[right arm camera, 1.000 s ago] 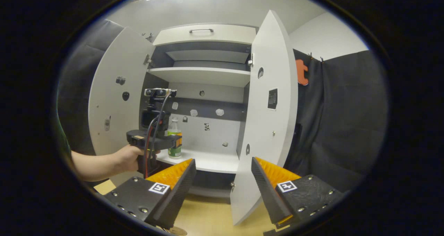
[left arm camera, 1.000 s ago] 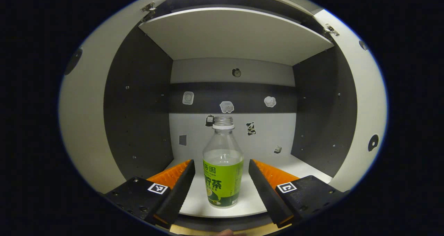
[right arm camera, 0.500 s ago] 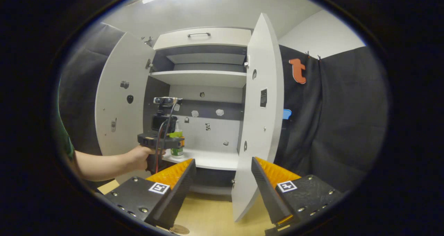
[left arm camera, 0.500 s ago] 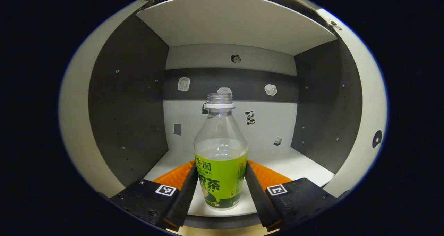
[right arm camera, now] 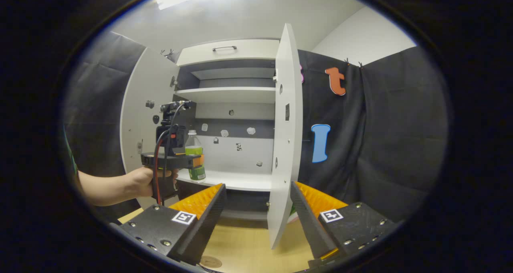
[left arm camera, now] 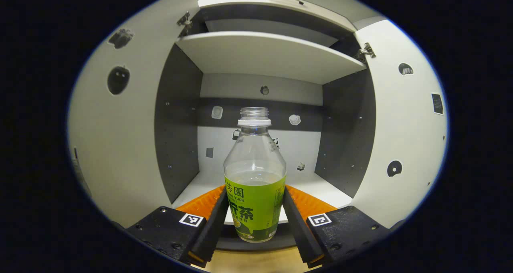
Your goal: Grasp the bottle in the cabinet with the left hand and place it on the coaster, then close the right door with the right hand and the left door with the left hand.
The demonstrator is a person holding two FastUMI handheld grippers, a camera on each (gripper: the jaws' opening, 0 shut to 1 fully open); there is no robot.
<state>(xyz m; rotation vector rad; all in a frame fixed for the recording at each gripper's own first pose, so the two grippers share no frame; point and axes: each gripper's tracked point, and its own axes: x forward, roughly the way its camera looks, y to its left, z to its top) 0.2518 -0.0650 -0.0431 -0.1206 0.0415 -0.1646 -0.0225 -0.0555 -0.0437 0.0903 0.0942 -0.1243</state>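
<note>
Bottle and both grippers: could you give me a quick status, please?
Left gripper shut on the bottle, upright at the shelf's front edge. Right gripper open, holding nothing. Both doors open; right door beside the path out.

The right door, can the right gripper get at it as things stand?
Probably yes. The right gripper is open and holds nothing, and the right door stands open edge-on just beyond its fingers, with nothing between them. The left gripper, shut on the bottle, is off to the side.
</note>
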